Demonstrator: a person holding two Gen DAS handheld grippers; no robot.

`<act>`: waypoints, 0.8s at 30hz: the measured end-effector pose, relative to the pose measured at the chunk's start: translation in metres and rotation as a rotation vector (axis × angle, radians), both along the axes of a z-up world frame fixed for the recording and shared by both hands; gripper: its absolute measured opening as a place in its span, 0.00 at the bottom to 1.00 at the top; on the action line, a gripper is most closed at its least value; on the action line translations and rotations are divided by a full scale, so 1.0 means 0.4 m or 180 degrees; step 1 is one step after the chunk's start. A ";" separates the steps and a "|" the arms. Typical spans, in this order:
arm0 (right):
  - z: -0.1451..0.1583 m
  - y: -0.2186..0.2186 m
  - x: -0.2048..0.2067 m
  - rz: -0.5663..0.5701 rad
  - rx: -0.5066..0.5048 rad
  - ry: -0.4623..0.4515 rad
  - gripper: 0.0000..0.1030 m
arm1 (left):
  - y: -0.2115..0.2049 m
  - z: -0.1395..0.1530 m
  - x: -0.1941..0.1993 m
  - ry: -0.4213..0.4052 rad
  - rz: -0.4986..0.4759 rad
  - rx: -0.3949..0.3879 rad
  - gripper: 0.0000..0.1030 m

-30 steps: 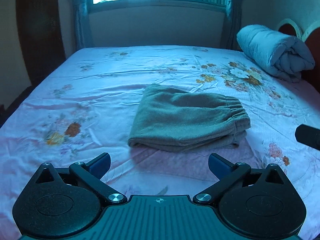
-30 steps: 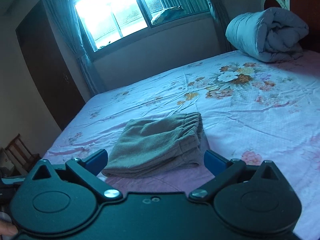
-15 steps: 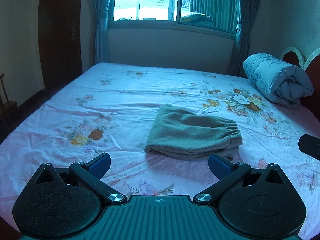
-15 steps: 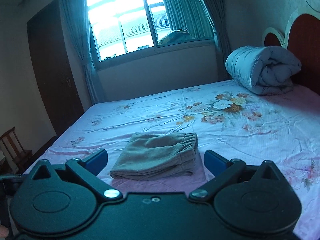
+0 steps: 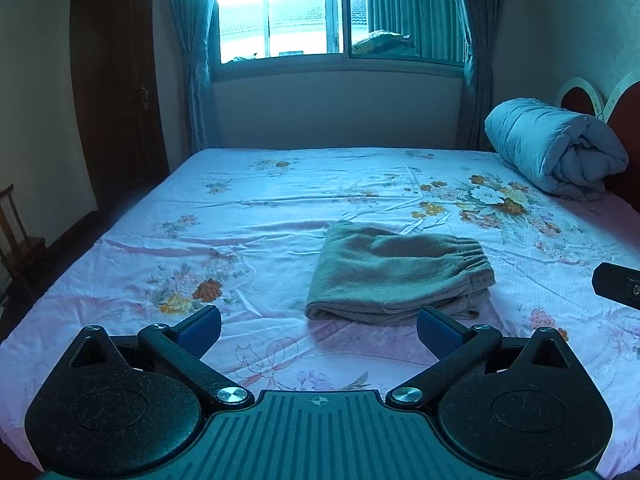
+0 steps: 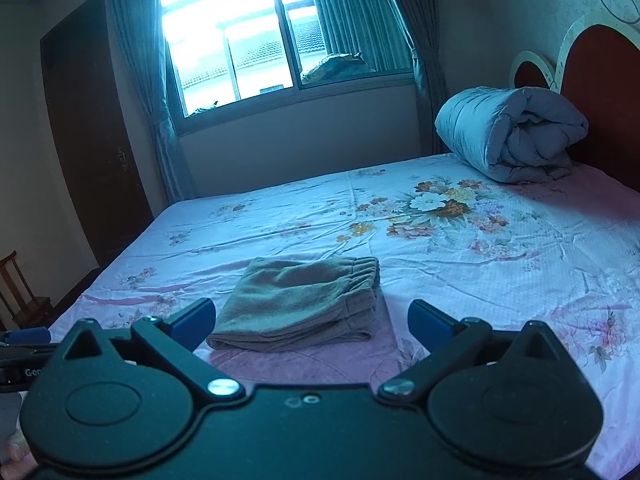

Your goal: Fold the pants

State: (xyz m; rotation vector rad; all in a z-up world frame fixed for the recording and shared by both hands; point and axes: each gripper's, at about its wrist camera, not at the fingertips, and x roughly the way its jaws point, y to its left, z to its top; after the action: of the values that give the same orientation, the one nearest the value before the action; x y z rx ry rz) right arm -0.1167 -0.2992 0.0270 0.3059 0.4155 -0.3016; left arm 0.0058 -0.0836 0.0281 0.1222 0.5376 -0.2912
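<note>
Grey-green pants (image 5: 396,272) lie folded into a compact stack on the flowered bed sheet, elastic waistband to the right. The right wrist view has the same pants (image 6: 304,300) just beyond the fingertips. My left gripper (image 5: 318,334) is open, held back from the stack and above the sheet, holding nothing. My right gripper (image 6: 310,322) is open too, with nothing between its blue pads (image 6: 430,322), and does not touch the cloth. A black part of the right gripper (image 5: 618,286) pokes in at the right edge of the left wrist view.
The bed (image 5: 260,216) fills the middle of the room. A rolled grey-blue quilt (image 5: 556,146) lies by the red headboard (image 6: 600,92) at the right. A window (image 5: 340,12) with curtains is behind, a dark door (image 5: 116,92) and a wooden chair (image 5: 16,240) at the left.
Both grippers have drawn back and up from the folded pants, so the stack looks smaller and more of the room shows. The pants have not moved.
</note>
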 end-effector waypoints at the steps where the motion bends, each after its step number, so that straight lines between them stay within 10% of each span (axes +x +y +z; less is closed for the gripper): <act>1: -0.002 -0.001 0.002 0.0006 0.0003 0.0007 0.94 | 0.000 -0.001 0.001 0.0009 -0.0003 -0.0003 1.00; 24: -0.020 -0.009 0.042 0.0017 0.0011 0.0113 0.94 | -0.002 -0.010 0.034 0.0067 -0.0006 -0.0184 1.00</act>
State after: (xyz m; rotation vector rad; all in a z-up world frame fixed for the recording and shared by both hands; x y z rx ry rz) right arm -0.1001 -0.3029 0.0192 0.3030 0.4517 -0.3016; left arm 0.0194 -0.0843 0.0242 0.0639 0.5494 -0.3099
